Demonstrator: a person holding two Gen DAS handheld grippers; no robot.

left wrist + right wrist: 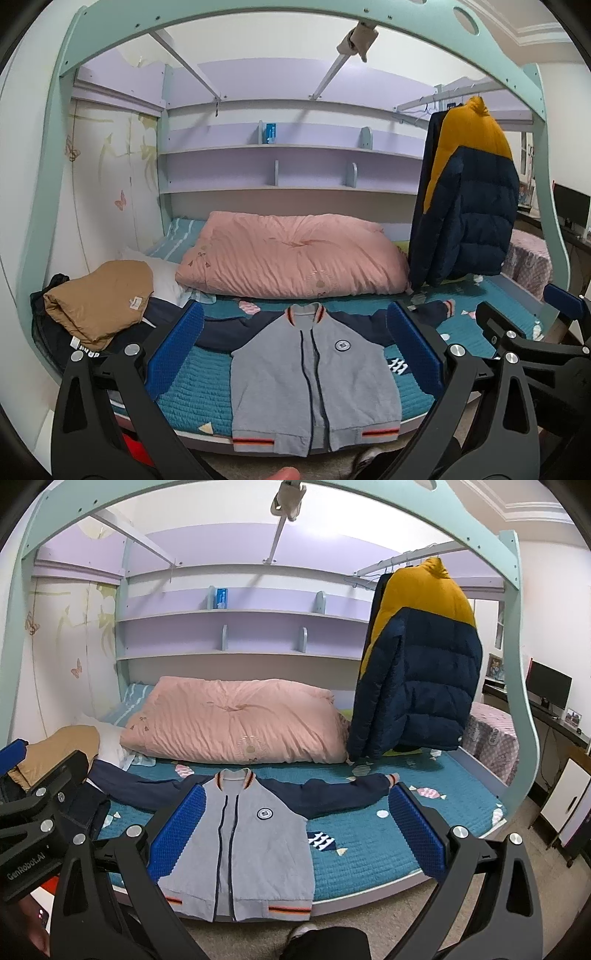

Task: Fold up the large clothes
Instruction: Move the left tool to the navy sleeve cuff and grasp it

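A grey zip jacket [306, 376] [251, 842] with navy sleeves lies flat and face up on the teal bed cover, hem at the bed's front edge, both sleeves spread out sideways. My left gripper [295, 347] hovers in front of the bed, open, its blue pads framing the jacket's chest with nothing between them. My right gripper [295, 827] is also open and empty, held back from the bed over the jacket's right half. In the left wrist view the right gripper's body shows at the right edge; in the right wrist view the left gripper's body shows at the left edge.
A pink duvet [291, 254] lies across the back of the bed. Folded tan clothing [99, 299] sits on a dark pile at the left. A yellow and navy puffer coat [469, 199] hangs from a rail on the right. Shelves line the back wall; a desk with a monitor [546, 686] stands far right.
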